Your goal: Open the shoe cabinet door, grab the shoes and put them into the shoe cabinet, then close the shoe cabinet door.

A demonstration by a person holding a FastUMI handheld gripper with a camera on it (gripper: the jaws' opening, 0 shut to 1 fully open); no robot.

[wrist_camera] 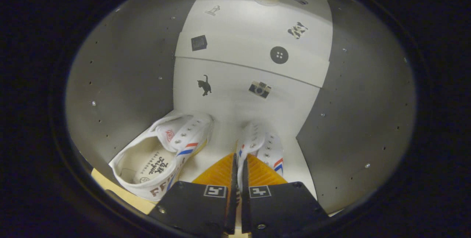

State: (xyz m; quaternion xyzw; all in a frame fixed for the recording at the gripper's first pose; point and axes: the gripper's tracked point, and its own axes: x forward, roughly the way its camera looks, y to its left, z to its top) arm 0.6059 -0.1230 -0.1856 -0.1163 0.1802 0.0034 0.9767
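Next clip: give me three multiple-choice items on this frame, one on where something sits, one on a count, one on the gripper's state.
1. Where is the left shoe?
A. inside the cabinet, left of the fingers
B. on top of the cabinet
C. hanging on the door

2. How many shoes are in the cabinet?
A. one
B. two
C. four

3. What is the gripper doing?
A. spread wide, holding nothing
B. shut on the right shoe's edge
C. shut on a sticker

Key:
1 A: it lies on the cabinet floor by the left wall.
2 B: the left shoe and the right shoe lie side by side.
3 B: both fingers press a thin white edge of the right shoe between them.
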